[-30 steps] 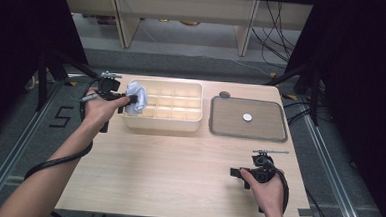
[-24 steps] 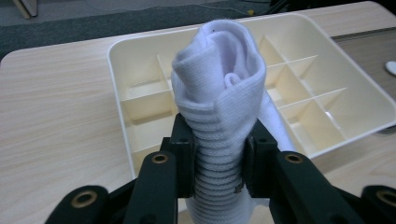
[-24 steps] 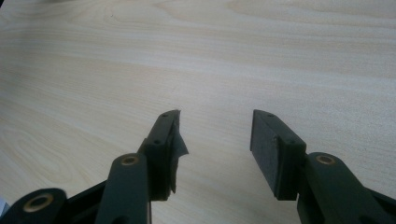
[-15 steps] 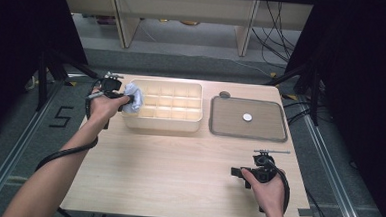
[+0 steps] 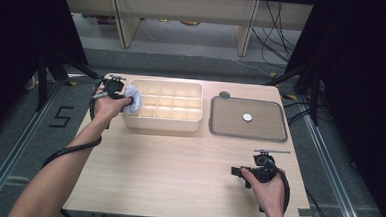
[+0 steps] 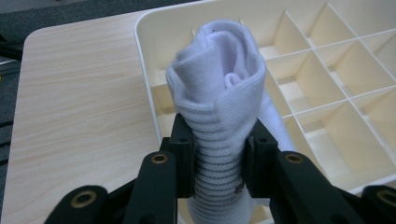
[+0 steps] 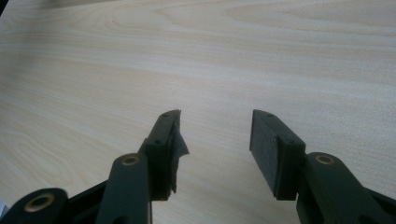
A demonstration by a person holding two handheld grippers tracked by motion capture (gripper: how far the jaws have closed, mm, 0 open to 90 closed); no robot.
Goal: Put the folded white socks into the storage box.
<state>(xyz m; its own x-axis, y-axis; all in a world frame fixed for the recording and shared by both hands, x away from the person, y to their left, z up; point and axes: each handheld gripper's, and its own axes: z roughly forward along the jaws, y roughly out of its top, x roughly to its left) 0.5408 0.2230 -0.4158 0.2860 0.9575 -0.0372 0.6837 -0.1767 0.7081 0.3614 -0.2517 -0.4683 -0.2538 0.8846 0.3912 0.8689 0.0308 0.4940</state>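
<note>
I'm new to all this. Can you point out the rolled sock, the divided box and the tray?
rolled sock (image 6: 217, 88): left gripper view, its bunched top.
divided box (image 5: 166, 123): high view, its front wall.
tray (image 5: 265, 127): high view, its bare floor.

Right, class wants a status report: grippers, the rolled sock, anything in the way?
Left gripper shut on rolled white sock, at divided tray's left end. Right gripper open, nothing between jaws, over bare table. Tray compartments ahead look unblocked.
</note>
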